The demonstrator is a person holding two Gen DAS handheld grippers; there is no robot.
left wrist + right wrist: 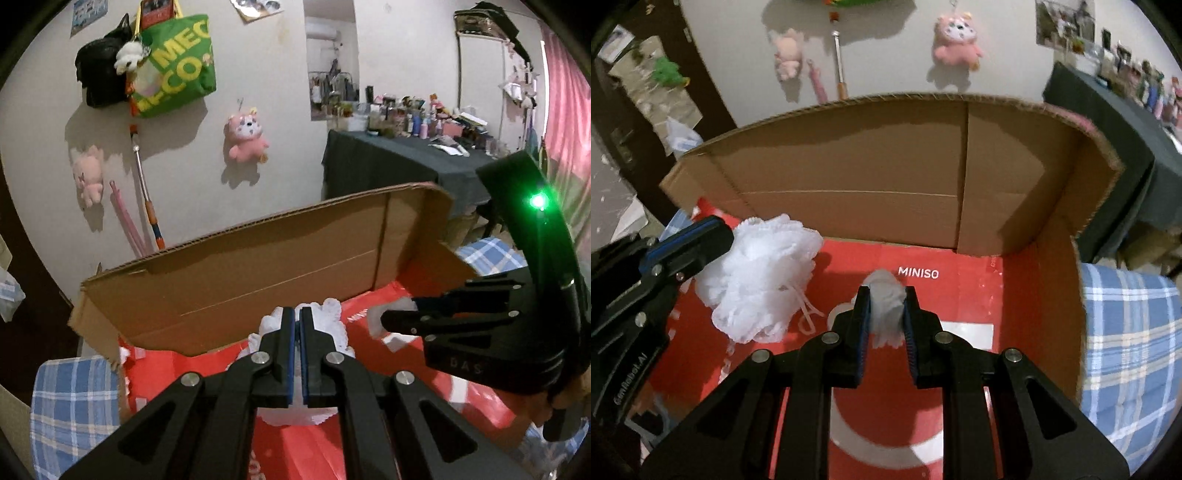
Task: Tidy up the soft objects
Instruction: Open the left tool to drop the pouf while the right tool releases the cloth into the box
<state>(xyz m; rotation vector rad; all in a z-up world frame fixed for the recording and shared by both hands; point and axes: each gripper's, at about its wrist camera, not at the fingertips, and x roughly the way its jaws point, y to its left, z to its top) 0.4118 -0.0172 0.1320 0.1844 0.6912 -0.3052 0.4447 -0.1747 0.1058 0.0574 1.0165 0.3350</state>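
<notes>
Plush toys and bags hang on a bedroom wall.
A pink plush toy (245, 138) hangs right of a green tote bag (173, 66); far right, a cluttered dark-clothed table (388, 162).

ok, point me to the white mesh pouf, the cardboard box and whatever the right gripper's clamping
white mesh pouf (761, 280), right wrist view, middle of the ruffled ball.
cardboard box (849, 177), right wrist view, inner face of the back wall.
white soft piece (886, 306), right wrist view, bunched part between the right gripper's pads.
</notes>
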